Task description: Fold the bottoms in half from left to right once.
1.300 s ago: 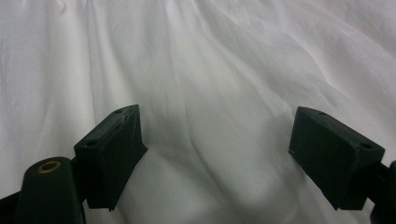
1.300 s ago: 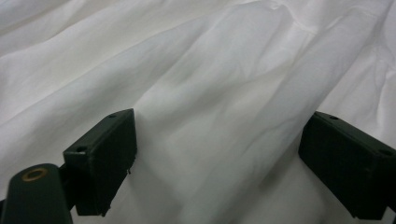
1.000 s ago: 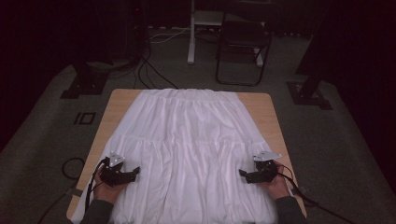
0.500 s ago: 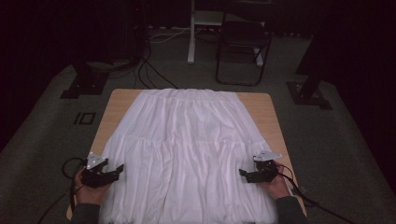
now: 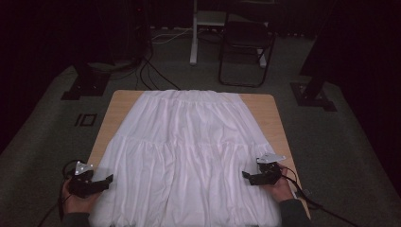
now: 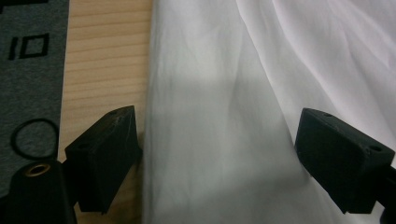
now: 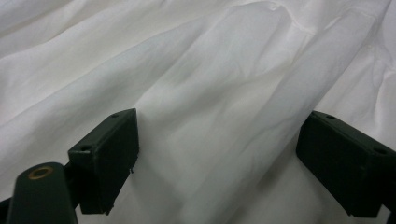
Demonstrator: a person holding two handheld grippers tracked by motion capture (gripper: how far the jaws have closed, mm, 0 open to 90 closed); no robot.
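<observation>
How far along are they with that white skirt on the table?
Done: the white skirt lies spread flat over the wooden table, waistband at the far end. In hand: the left gripper, jaws wide and just opening further, sits at the skirt's left edge; the right gripper is open over its right side. Neither pinches cloth yet. Left, probably: gripping the edges and folding, since no fold shows so far.

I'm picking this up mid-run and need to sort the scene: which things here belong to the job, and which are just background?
In the job:
white skirt, spread flat on the wooden table
left gripper, jaws open at the skirt's left edge
right gripper, jaws open over the cloth

Just lying about:
folding chair
floor cables
</observation>
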